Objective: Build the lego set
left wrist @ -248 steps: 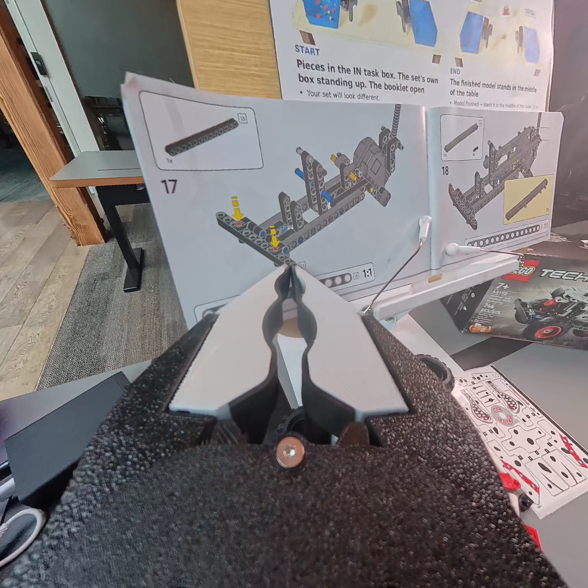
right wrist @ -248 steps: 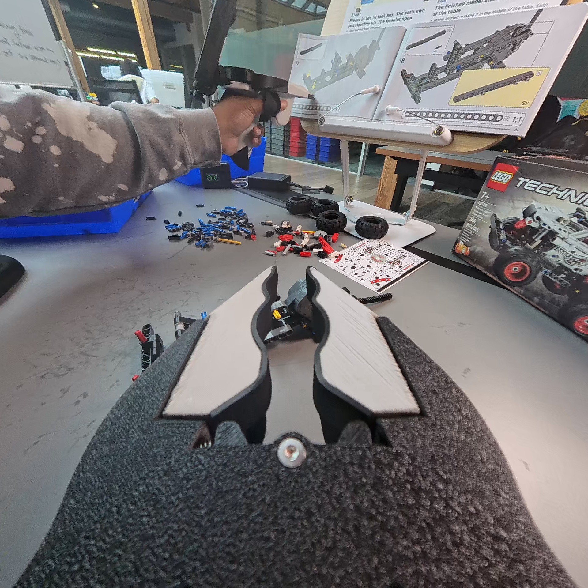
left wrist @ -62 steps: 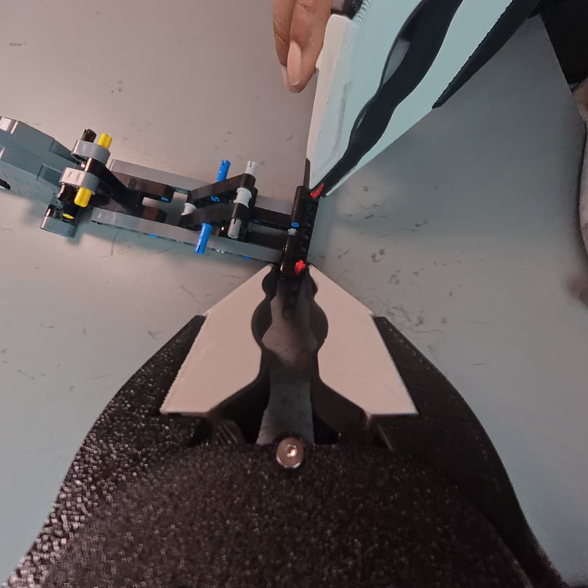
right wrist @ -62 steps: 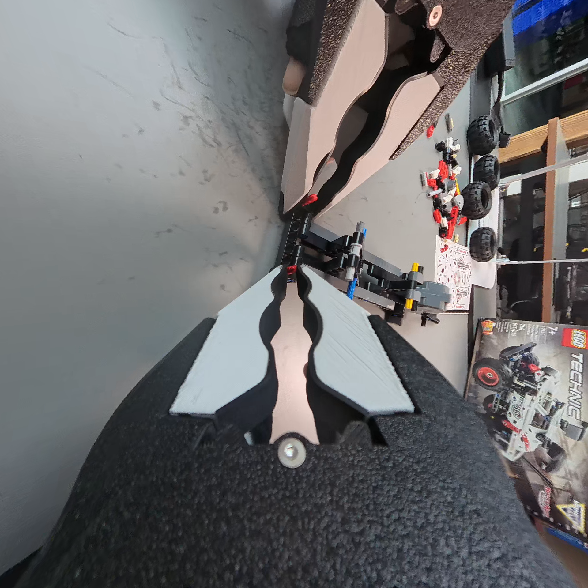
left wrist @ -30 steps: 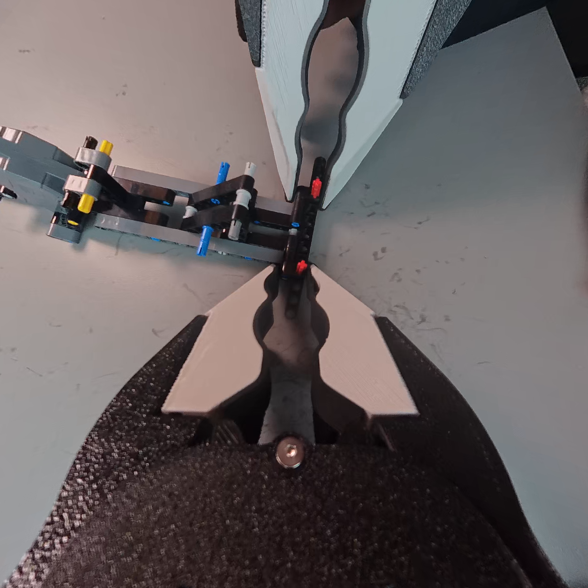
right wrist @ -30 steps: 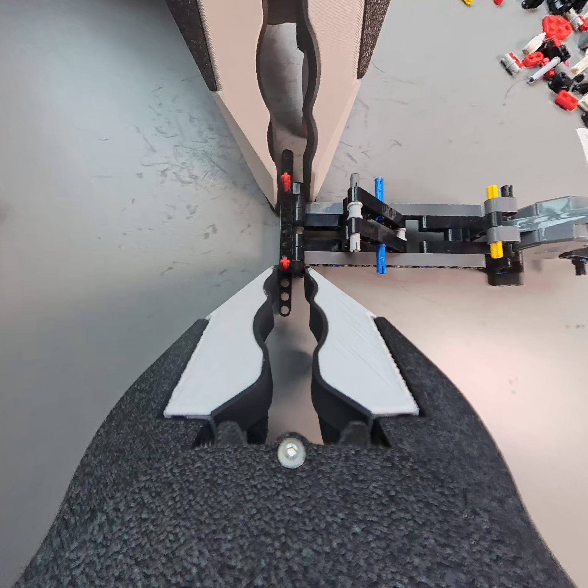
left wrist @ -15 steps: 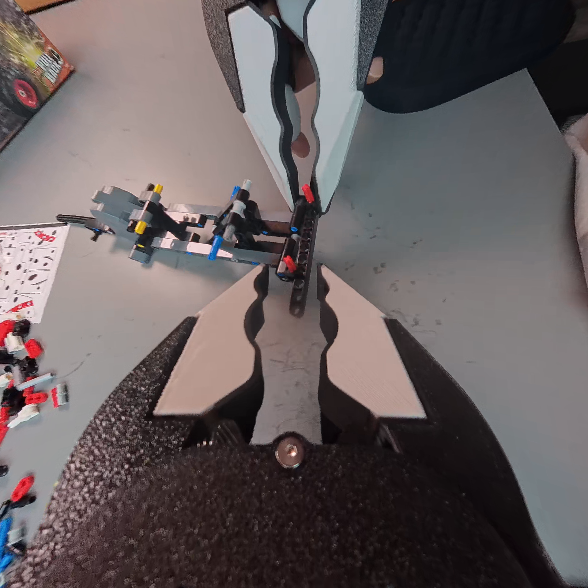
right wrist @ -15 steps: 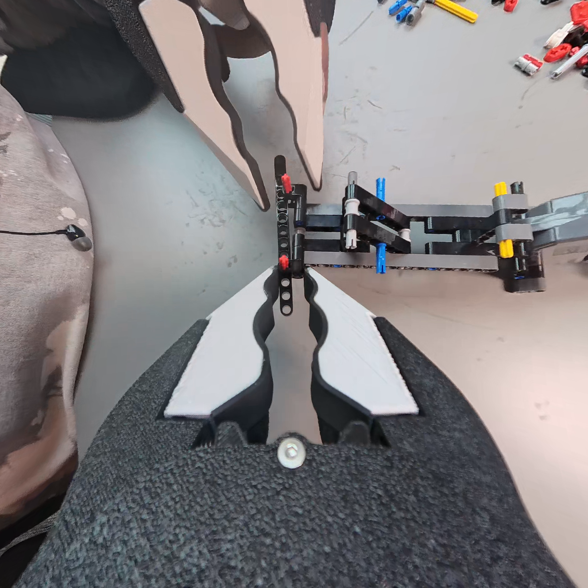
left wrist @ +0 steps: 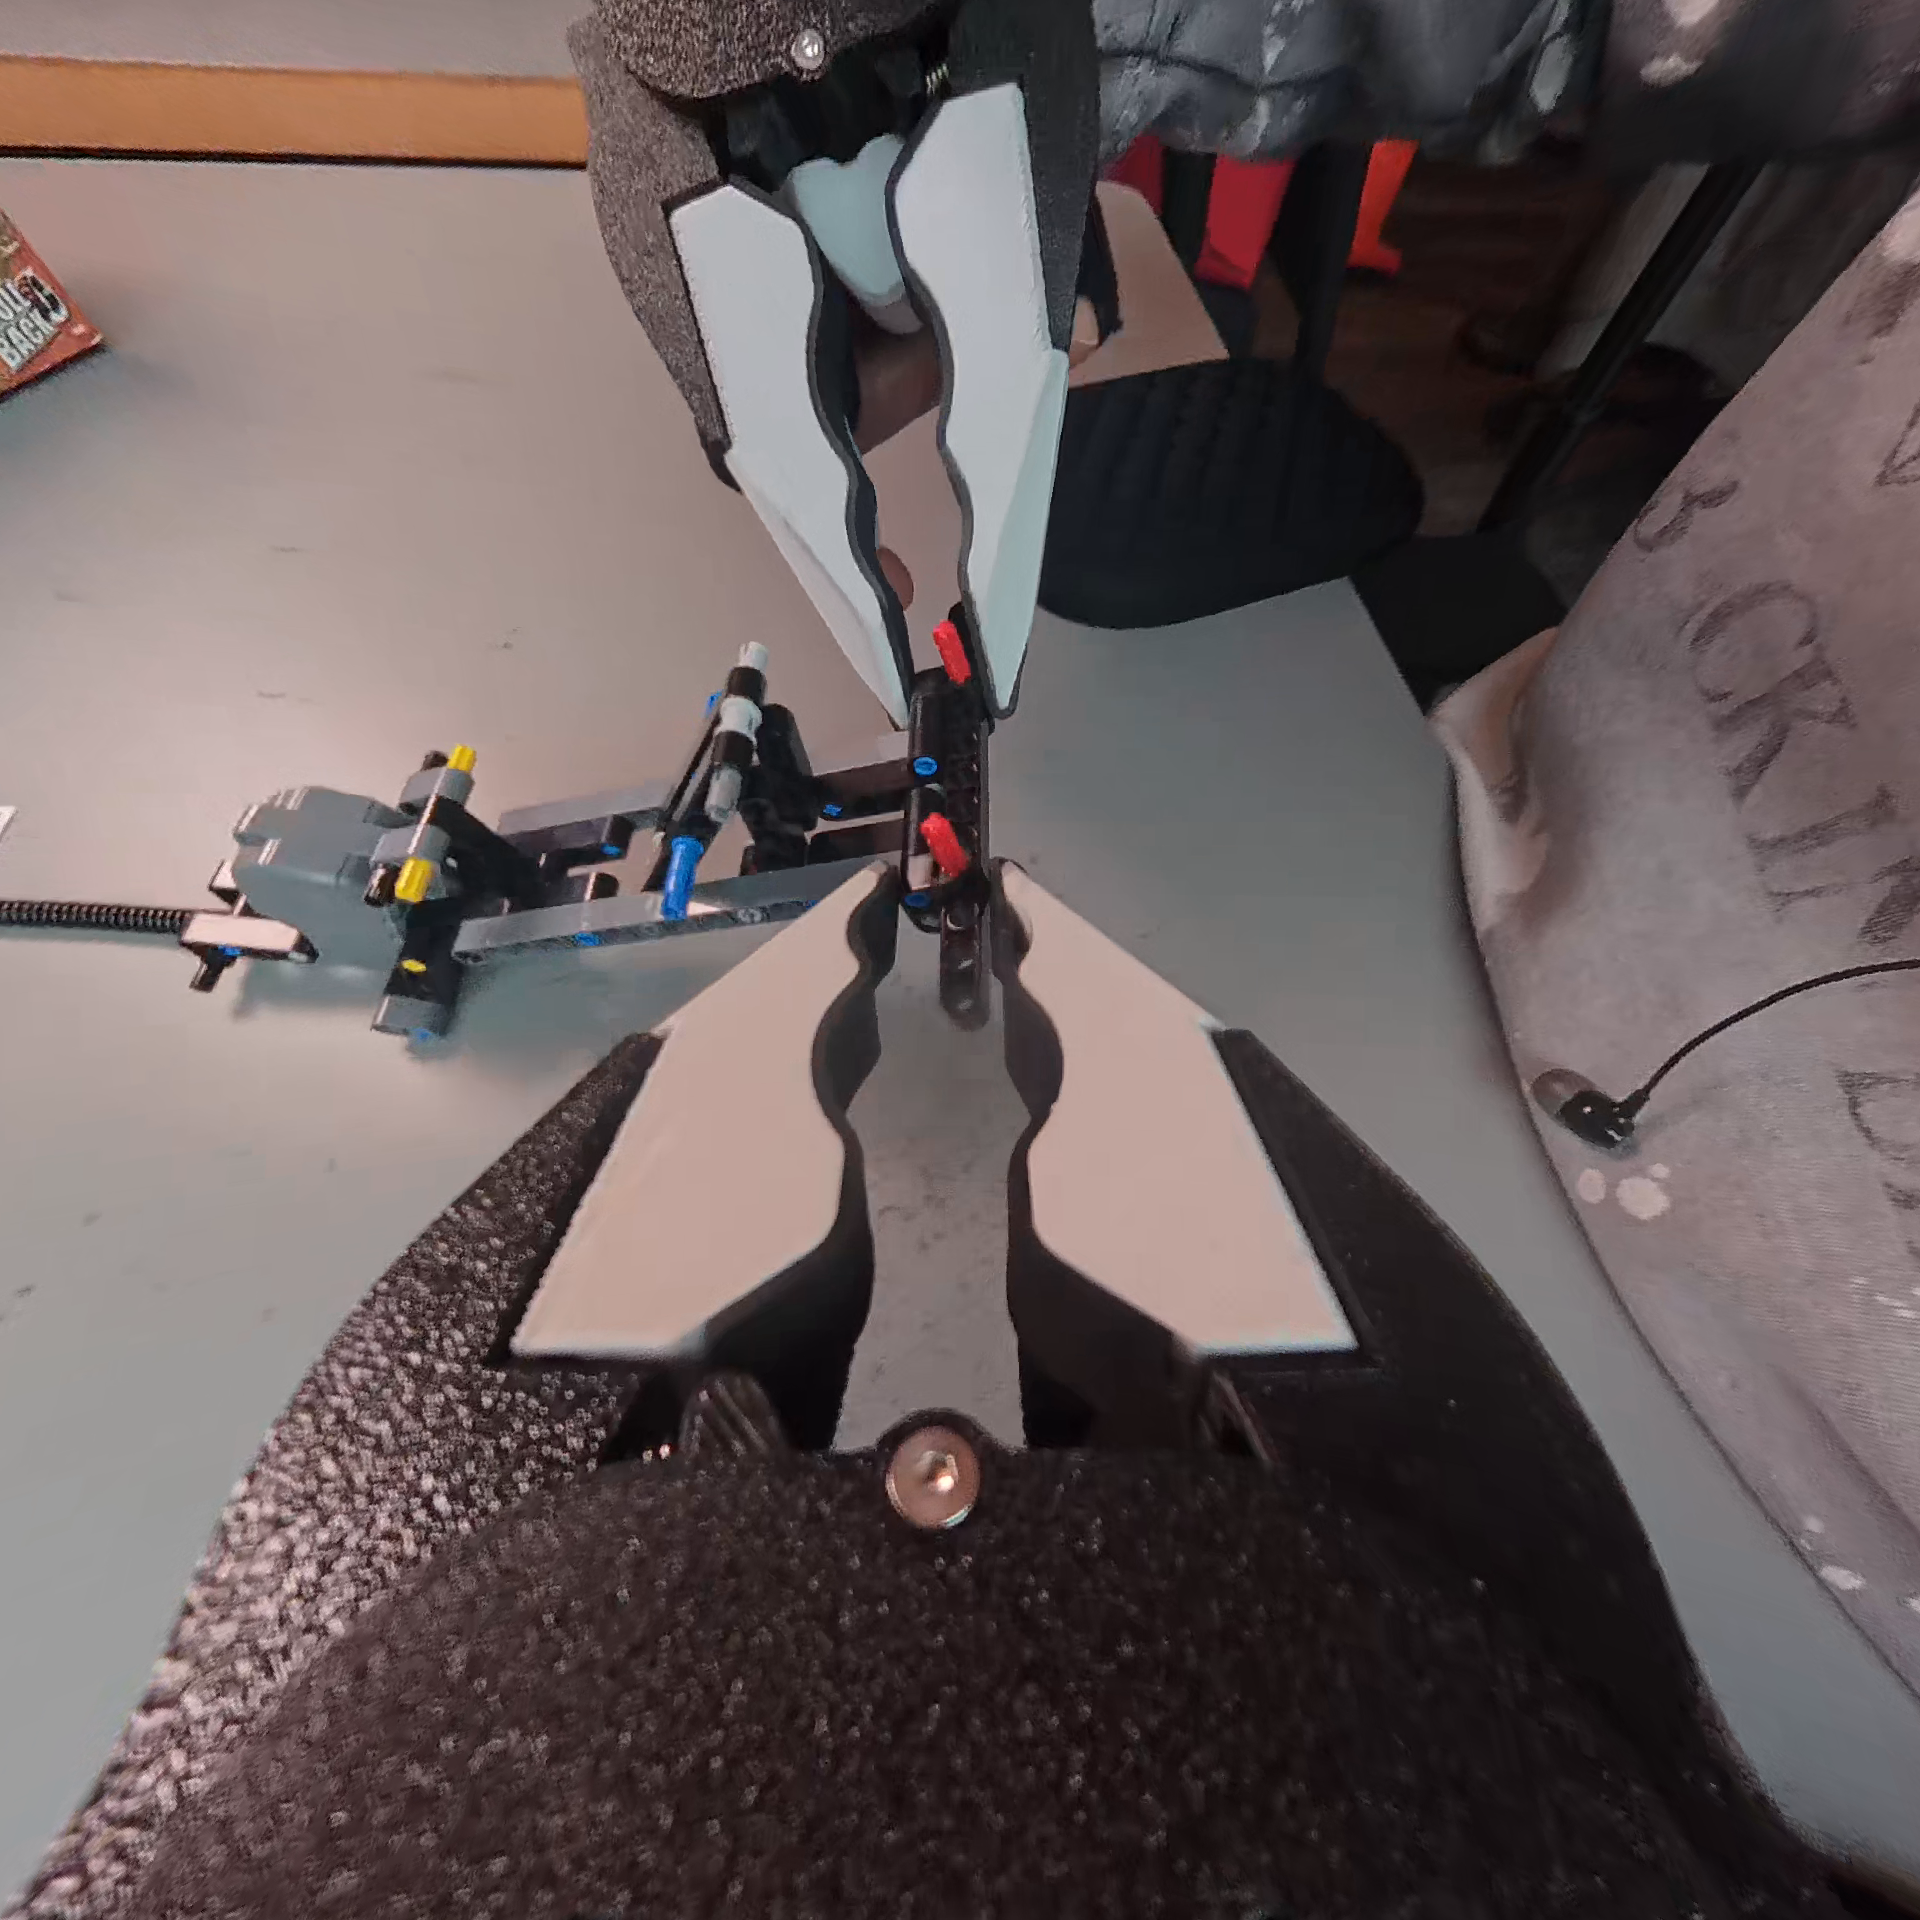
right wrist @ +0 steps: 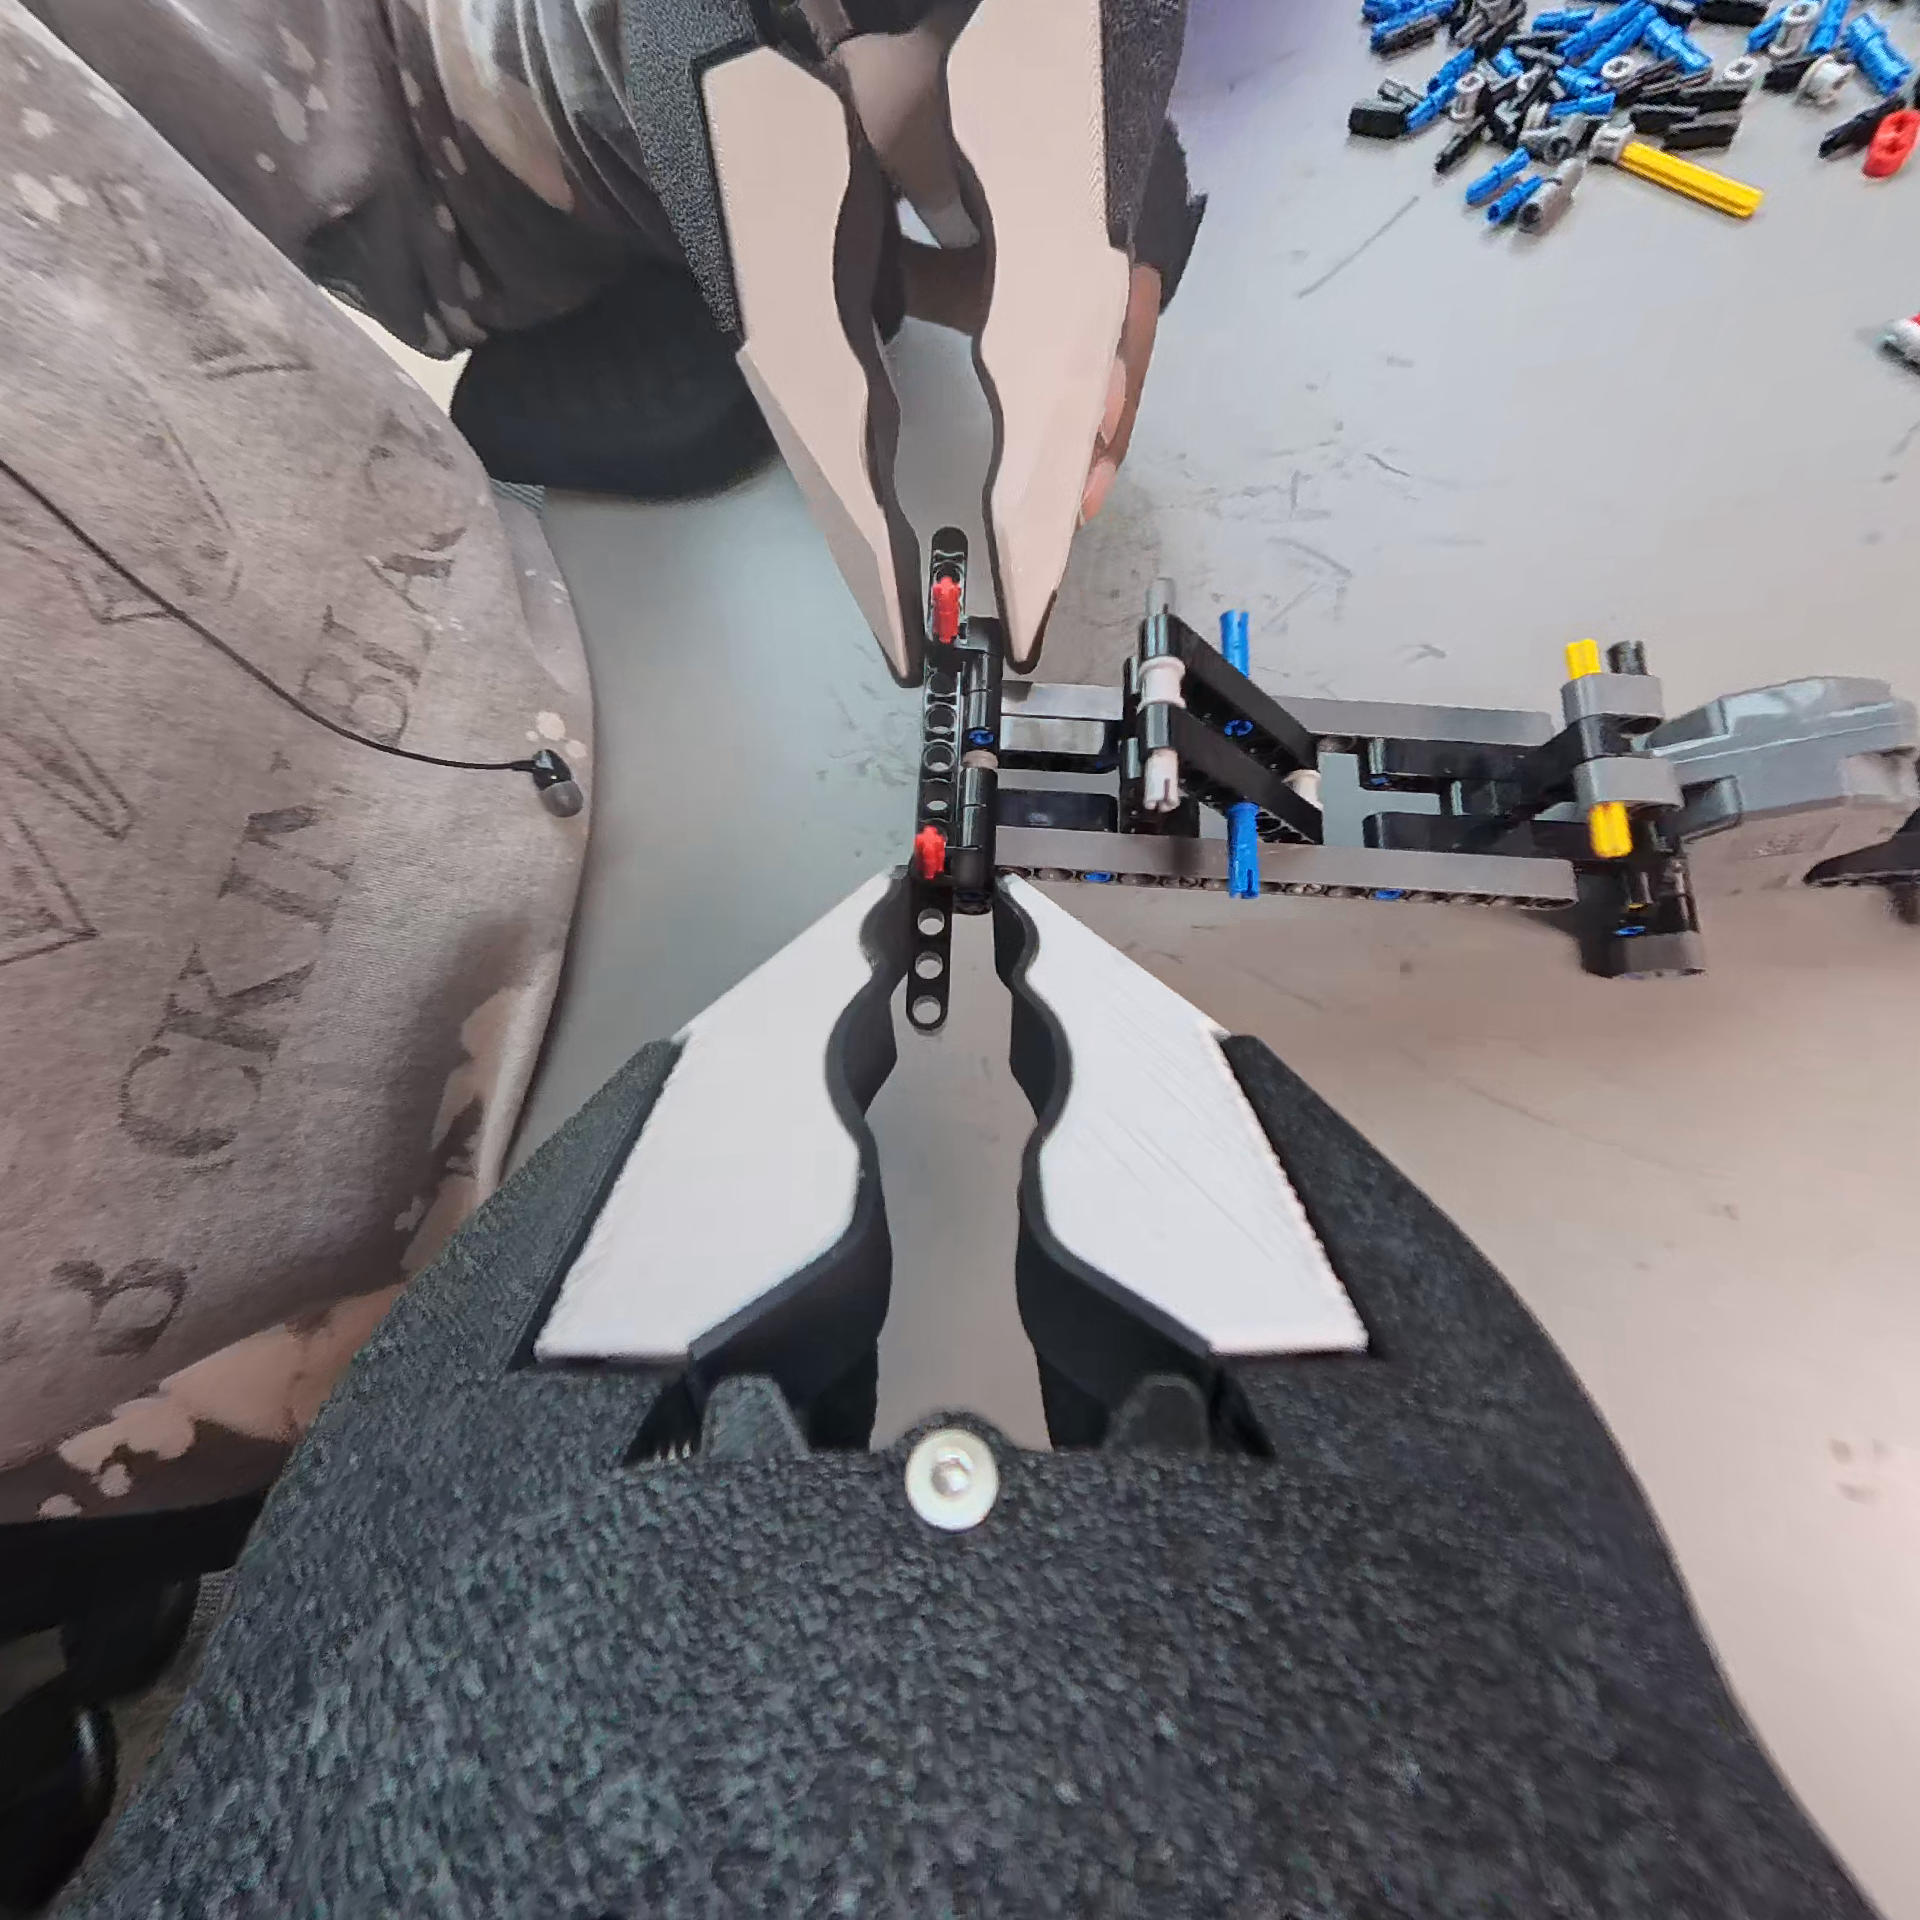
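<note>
Left wrist view: left gripper [left wrist: 940, 883] with pale grey wedge fingers, jaws parted, straddling near end of long black perforated lego beam [left wrist: 951, 831] without pinching it
Right gripper [left wrist: 951, 696] opposite, likewise released, tips flanking far end of same beam beside upper red pin [left wrist: 949, 652]
Second red pin [left wrist: 938, 840] lower on beam, just ahead of left tips
Beam crosswise at end of grey-and-black lego chassis assembly [left wrist: 540, 873], flat on scuffed grey tabletop [left wrist: 364, 468], near table edge by person's grey patterned sweatshirt [left wrist: 1745, 831]
Blue pin, white-grey axle and yellow pins upright along chassis; black ribbed hose off its far end

Right wrist view: right gripper [right wrist: 948, 888] loose around beam [right wrist: 940, 748], left gripper [right wrist: 961, 649] facing
Heap of loose blue, grey and black lego pieces [right wrist: 1600, 73] well apart, top right
</note>
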Available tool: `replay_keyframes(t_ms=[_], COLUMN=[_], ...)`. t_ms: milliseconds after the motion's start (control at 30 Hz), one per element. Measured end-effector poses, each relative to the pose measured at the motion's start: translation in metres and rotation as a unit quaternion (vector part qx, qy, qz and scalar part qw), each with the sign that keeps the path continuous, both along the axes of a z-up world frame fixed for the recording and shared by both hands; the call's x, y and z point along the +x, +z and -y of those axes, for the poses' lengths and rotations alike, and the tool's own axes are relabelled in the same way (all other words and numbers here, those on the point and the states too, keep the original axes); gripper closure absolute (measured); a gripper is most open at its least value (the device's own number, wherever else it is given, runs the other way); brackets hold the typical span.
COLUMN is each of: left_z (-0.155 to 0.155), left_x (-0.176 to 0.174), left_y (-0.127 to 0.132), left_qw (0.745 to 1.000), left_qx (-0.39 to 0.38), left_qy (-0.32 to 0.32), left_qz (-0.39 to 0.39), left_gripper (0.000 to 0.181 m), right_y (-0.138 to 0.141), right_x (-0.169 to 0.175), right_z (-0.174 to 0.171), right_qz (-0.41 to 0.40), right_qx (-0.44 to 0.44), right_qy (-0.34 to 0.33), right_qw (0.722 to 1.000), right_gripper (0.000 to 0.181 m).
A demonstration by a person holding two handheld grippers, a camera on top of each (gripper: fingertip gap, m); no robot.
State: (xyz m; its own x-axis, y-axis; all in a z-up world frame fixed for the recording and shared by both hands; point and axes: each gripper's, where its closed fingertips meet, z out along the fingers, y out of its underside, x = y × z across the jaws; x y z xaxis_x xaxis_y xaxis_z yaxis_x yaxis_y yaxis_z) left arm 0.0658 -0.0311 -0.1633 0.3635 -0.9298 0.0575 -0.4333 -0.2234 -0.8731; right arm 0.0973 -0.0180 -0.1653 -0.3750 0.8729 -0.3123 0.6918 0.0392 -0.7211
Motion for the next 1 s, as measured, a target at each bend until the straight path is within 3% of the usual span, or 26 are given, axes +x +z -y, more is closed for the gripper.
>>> replay_keyframes(t_ms=[300,533,633,833,1000], left_z=[0.012,0.014,0.013,0.012,0.008], left_x=[0.002,-0.008,-0.010,-0.006,-0.002], left_y=[0.026,0.038,0.036,0.035,0.033], left_qw=[0.998,0.998,0.999,0.994,0.976], left_qx=[-0.020,0.030,0.037,-0.050,-0.151], left_qy=[-0.011,-0.003,0.007,0.012,0.027], left_qz=[0.066,0.055,0.035,0.092,0.156], left_gripper=[0.160,0.142,0.144,0.157,0.161], right_y=[0.022,0.032,0.032,0.031,0.027], right_x=[0.000,-0.004,-0.004,-0.002,0.001], right_z=[0.010,0.009,0.009,0.007,0.005], right_qz=[-0.006,-0.003,-0.004,-0.011,-0.019], right_qx=[-0.094,-0.133,-0.136,-0.116,-0.086], right_qy=[0.026,0.027,0.026,0.027,0.033], right_qw=[0.995,0.991,0.990,0.993,0.996], right_gripper=[0.166,0.167,0.167,0.166,0.166])
